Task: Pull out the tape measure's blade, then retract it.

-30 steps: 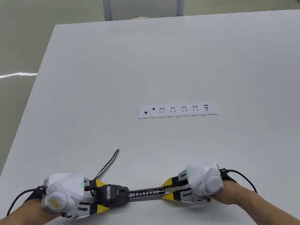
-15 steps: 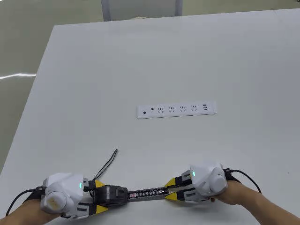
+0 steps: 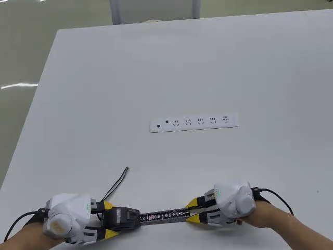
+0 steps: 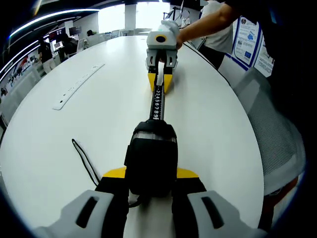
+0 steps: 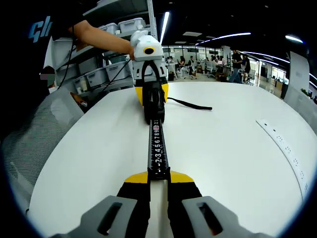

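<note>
At the near edge of the white table (image 3: 156, 67), your left gripper (image 3: 111, 219) is clamped on the black tape measure case (image 3: 125, 217). Your right gripper (image 3: 193, 211) is pinched on the end of the blade (image 3: 164, 214). Over the last second the right one has slid away from the case, so more numbered blade shows between them. The pull-out looks well under way; retraction hasn't begun. The wrist strap (image 3: 117, 183) trails toward the power strip (image 3: 194, 123).

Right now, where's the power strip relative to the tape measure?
In the head view the power strip lies flat in the middle of the table, beyond the tape measure held at the near edge.
</note>
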